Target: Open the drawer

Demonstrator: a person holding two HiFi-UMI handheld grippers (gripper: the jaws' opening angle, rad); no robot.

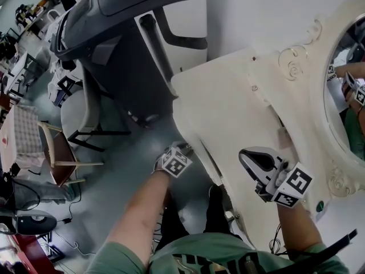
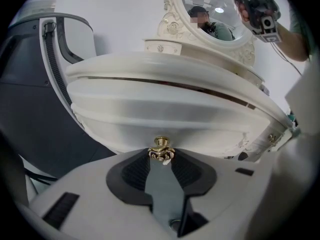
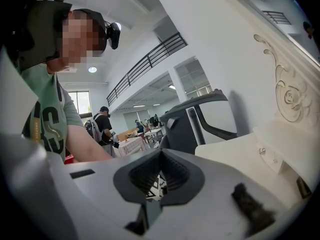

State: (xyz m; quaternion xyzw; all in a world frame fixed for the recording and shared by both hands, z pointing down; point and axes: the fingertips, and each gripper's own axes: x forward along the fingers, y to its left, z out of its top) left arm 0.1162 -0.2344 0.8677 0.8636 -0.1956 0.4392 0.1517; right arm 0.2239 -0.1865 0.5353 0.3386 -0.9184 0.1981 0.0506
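At the far left of the head view a table with a checked cloth (image 1: 25, 135) stands on the grey floor (image 1: 122, 153). A big dark grey chair (image 1: 114, 44) fills the upper left, hard against the cream dressing table.

Next comes the left tool (image 1: 182, 151), reached down at the front of that dressing table at the end of a bare forearm. Its own view shows both ribbed pads clenched on the small gold knob (image 2: 161, 150), which sits right at their tips. The knob belongs to the drawer (image 2: 165, 119), whose bowed cream front runs under the lip of the tabletop (image 1: 228, 107), on the side nearest the person. A thin dark seam parts the drawer front from that lip. The drawer seems to stand slightly out from the frame, though the wide lens makes this hard to judge.

Farther right, the right tool (image 1: 245, 154) hovers over the bare tabletop, well apart from the drawer. Its tips are drawn together with nothing between them.

Rightmost, an oval mirror (image 1: 345, 96) in a carved cream frame rises from the back of the tabletop and reflects part of the person.
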